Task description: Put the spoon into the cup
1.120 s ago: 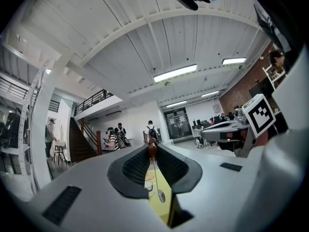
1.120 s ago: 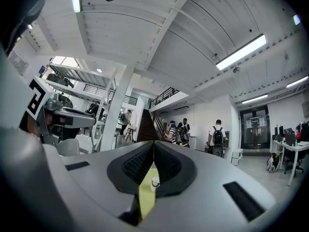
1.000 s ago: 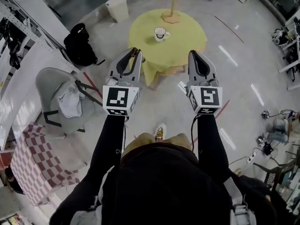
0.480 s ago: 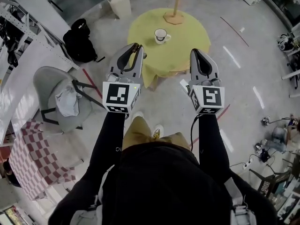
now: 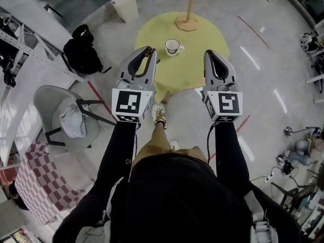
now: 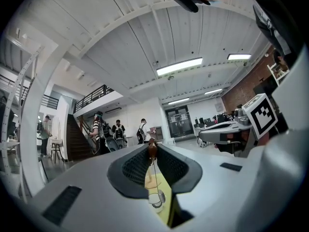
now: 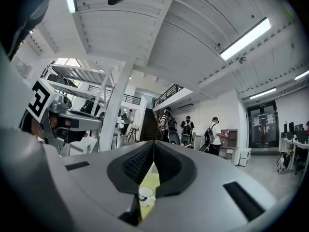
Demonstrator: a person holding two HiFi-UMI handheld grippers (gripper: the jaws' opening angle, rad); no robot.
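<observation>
A white cup [image 5: 172, 46] stands on a round yellow table [image 5: 202, 59] ahead of me, beside a wooden stand [image 5: 187, 22]. My left gripper [image 5: 149, 52] is held level short of the table's near edge. It is shut on a thin spoon [image 6: 152, 151], whose brown end shows at the jaw tips. Through the gap below, the cup [image 6: 155, 198] shows small and far off. My right gripper [image 5: 212, 54] is level beside the left one, with its pads meeting at the tips and nothing between them. The cup [image 7: 145, 193] shows through its gap too.
A grey chair [image 5: 66, 115] and a black backpack [image 5: 81, 49] stand on the floor at the left. A white bin [image 5: 125, 6] is behind the table and a checked cloth [image 5: 38, 181] lies at the lower left. Several people [image 7: 188, 127] stand far off.
Both grippers have been carried forward toward the yellow table, which now lies closer under their tips. A foot has stepped forward. The jaws stand as before.
</observation>
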